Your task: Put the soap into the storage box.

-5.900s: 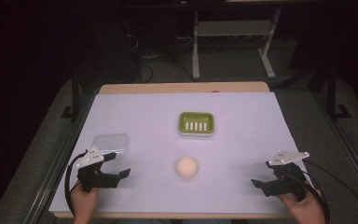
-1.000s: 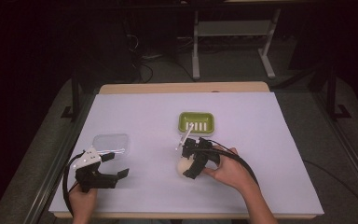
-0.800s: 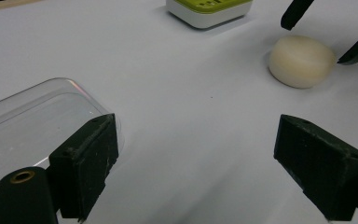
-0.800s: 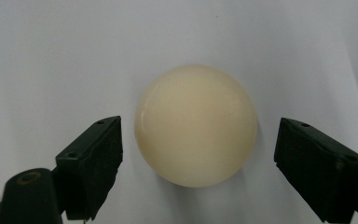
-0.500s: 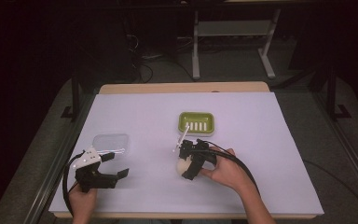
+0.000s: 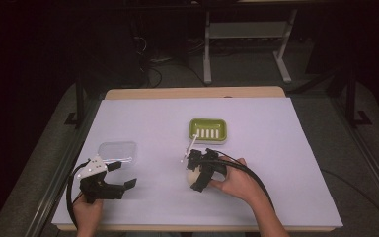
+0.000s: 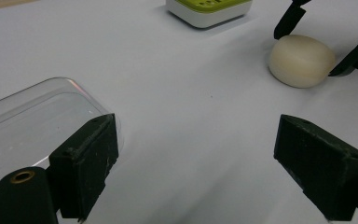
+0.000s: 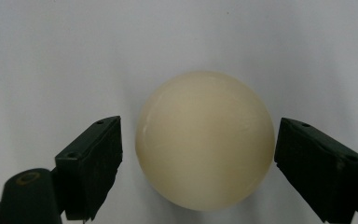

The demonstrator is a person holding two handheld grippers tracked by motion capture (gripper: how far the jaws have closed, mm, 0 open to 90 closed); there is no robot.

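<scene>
1. Landmark: the green rectangular plastic soap dish with a white slotted insert (image 6: 207,130), mid-counter on the white paper-covered counter (image 6: 286,163). All positions below are referenced to it.
2. The cream-coloured rounded bar of soap (image 8: 206,140) lies flat on the counter just in front of the dish, toward the person, apart from it and not lifted.
3. Right claw (image 6: 193,177): jaws spread, one on each side of the soap. In the right gripper view a narrow gap shows at both pads, so no contact yet. Judgement: the jaws straddle the widest part so that closing will centre the grip; the surface is smooth and curved, so an off-centre squeeze could let it squirt out.
4. Left claw (image 6: 121,183): jaws spread, holding nothing, parked well to the dish's front-left, just beside the clear plastic lid (image 6: 118,150). Judgement: kept out of the right hand's path and ready for the lid.
5. The dish insert is bare; judged destination for the soap.
</scene>
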